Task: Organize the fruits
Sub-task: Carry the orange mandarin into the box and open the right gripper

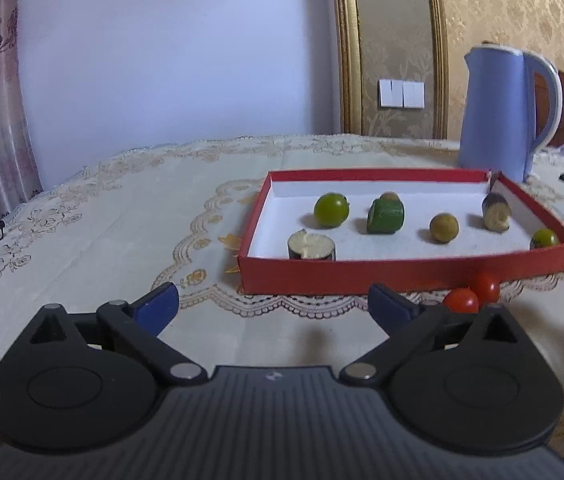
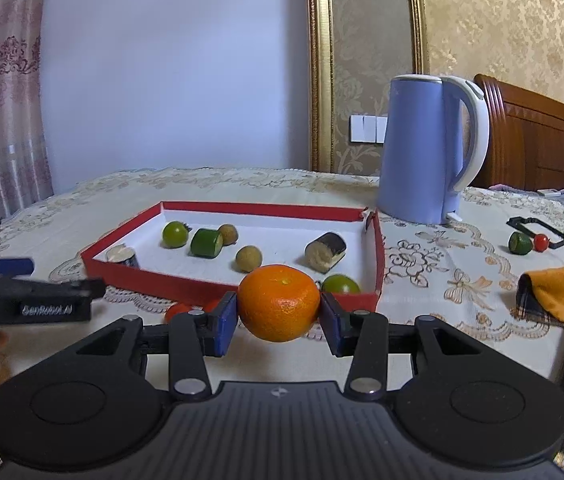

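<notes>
The right gripper [image 2: 279, 320] was closed on the orange [image 2: 279, 303], one blue pad pressed to each side. It held the orange up, just in front of the box [image 2: 141, 276]. So the step in hand looked like carrying the orange to the box.

The left gripper [image 1: 273, 306] was wide open and held nothing. It hung low over the cloth [image 1: 121, 216], near the front wall of the box.

Two red tomatoes [image 1: 472, 294] lay on the cloth, right by that front wall.

The next move would likely be to lift the orange over the red front wall and set it down inside. The wall was low, but the orange needed to clear it.

In the box lay green fruits, brown round ones and cut pieces, all apart from each other. The white floor had open room in the middle and at the front left.

Behind the box stood a blue kettle [image 2: 426, 148], near the back right corner. Far to the right, a green fruit [image 2: 520, 243] and a small red one [image 2: 540, 242] were not in the box yet.
</notes>
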The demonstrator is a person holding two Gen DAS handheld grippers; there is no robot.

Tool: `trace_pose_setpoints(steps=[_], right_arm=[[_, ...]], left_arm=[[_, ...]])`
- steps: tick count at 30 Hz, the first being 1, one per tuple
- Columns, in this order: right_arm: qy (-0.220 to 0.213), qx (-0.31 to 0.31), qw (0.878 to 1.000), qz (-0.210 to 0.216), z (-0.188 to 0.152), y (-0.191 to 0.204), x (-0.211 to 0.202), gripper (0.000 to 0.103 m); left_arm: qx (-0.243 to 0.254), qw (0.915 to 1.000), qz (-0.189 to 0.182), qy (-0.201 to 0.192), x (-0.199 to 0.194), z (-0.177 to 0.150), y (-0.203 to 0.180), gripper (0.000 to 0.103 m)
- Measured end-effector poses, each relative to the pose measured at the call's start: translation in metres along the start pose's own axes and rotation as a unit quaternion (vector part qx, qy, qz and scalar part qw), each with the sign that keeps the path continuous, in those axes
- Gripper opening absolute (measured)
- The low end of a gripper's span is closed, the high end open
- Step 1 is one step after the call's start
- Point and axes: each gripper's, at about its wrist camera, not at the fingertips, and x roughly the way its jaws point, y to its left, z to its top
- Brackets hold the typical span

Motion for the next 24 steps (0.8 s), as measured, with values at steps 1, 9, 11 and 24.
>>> trace_pose_setpoints(steps=[1,9,11,24], right_arm=[[-0.001,0.000,1.000,-0.006,0.002,0.000,0.003,0.043],[0.003,0.008,0.999,-0.042,0.024,-0.001,0.036,0.043],[0.007,0.004,0.999,-0.048,0.029,0.000,0.046,0.043],[0.027,-0.023,0.995,-0.093,0.043,0.007,0.087,0.043]], left_arm=[[-0.002,1.0000,0.000,-0.002,-0.001,0.000,0.001,0.102],[-0.021,0.9997,-0.007,0.001,-0.002,-0.001,0.008,0.103],[-0.026,0.9996,-0.011,0.004,0.000,-0.001,0.010,0.103],[-0.038,0.9988,-0.026,0.014,0.002,0.000,0.016,0.103]])
